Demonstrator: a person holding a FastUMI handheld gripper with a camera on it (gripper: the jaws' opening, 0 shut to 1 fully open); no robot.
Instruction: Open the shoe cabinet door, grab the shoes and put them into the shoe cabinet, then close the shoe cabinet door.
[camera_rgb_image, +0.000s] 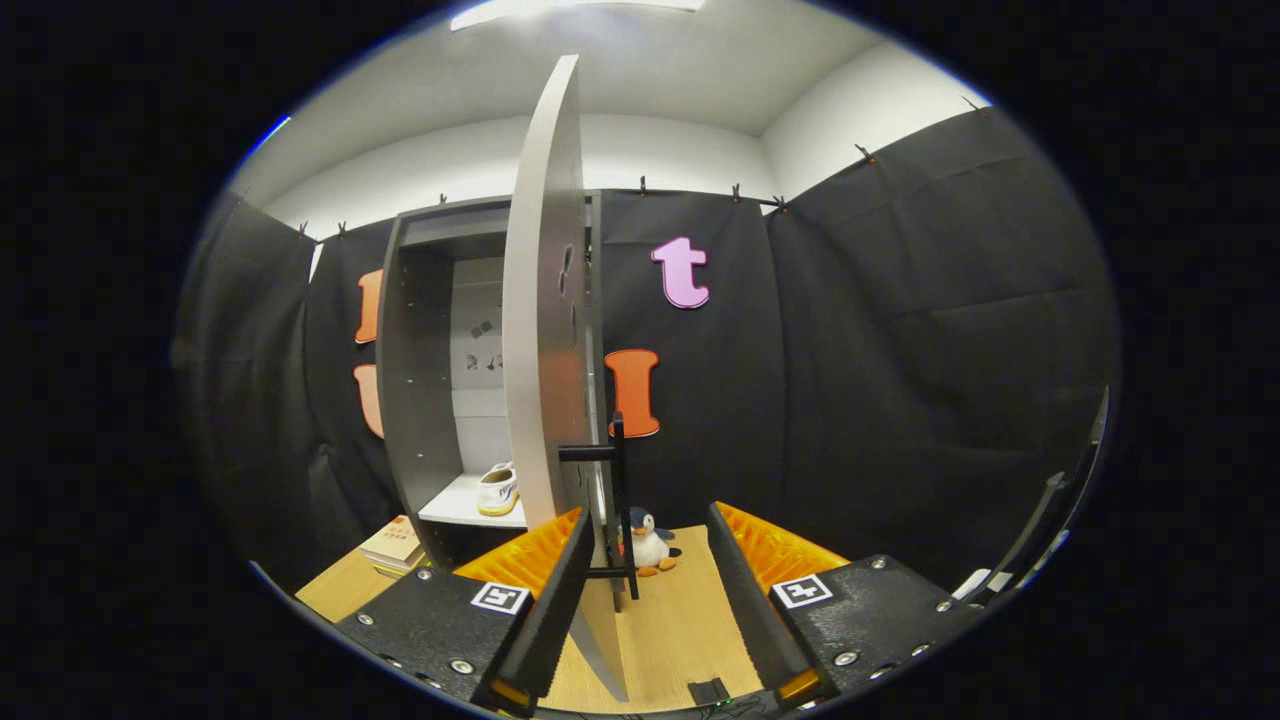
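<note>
A grey shoe cabinet stands ahead and to the left, its interior open to me. Its door is swung out edge-on toward me, and the door's lower edge runs down between my fingers. A black bar handle sticks out on the door's right face, just ahead of my gripper. The gripper is open, the left finger close against the door and the right finger well apart from it. A white shoe rests on the cabinet's light shelf.
A small penguin toy sits on the wooden floor just beyond the fingers, right of the door. A short stack of books lies on the floor left of the cabinet. Black cloth walls close in behind and to the right.
</note>
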